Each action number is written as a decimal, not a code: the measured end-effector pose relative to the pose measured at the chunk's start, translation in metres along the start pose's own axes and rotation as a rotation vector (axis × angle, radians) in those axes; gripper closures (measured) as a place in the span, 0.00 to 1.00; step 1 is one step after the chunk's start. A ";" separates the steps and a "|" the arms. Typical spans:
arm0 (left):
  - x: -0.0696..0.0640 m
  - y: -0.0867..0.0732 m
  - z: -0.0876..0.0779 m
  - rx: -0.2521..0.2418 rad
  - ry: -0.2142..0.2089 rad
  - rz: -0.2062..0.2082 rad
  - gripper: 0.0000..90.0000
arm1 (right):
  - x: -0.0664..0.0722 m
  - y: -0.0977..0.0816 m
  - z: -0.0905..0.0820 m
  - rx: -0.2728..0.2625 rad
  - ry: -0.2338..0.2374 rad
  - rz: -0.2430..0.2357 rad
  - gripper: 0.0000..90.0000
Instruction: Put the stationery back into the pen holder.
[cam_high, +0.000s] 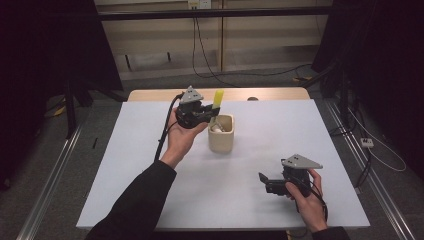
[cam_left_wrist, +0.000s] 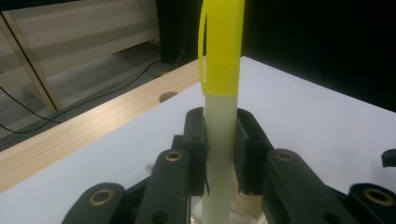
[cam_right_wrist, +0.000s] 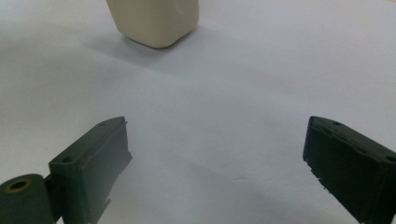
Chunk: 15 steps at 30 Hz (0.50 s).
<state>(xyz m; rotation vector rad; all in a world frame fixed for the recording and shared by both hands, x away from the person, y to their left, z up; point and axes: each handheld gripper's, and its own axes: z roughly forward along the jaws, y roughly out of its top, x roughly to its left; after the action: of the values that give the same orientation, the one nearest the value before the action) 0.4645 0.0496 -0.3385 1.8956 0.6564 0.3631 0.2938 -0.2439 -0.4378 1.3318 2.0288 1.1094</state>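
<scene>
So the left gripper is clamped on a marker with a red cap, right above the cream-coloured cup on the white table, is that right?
Not quite: the cap is yellow, not red. The left gripper view shows the left gripper shut on the pale marker with a yellow cap; the high view places it above the cream-coloured cup on the white table.

Black hand-held gripper (cam_high: 206, 117) with grey three-cornered plate, trailing black cable, dark sleeve (cam_high: 137, 205)

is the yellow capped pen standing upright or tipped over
Upright. The pen stands vertical with its yellow cap on top, clamped between the left gripper jaws, its lower end over the cream cup.
</scene>
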 end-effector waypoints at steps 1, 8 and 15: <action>-0.001 0.000 0.002 -0.002 -0.004 -0.004 0.86 | 0.000 0.000 0.000 -0.002 0.000 -0.002 0.08; -0.004 -0.004 0.014 0.007 -0.015 -0.016 0.86 | 0.000 0.000 0.000 -0.001 0.001 -0.008 0.08; -0.006 -0.012 0.023 0.037 -0.033 -0.025 0.86 | 0.001 0.000 0.001 0.006 0.006 -0.012 0.08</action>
<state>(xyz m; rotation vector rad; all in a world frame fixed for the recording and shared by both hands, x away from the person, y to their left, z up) 0.4684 0.0320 -0.3581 1.9233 0.6681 0.3045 0.2940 -0.2426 -0.4389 1.3196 2.0434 1.1037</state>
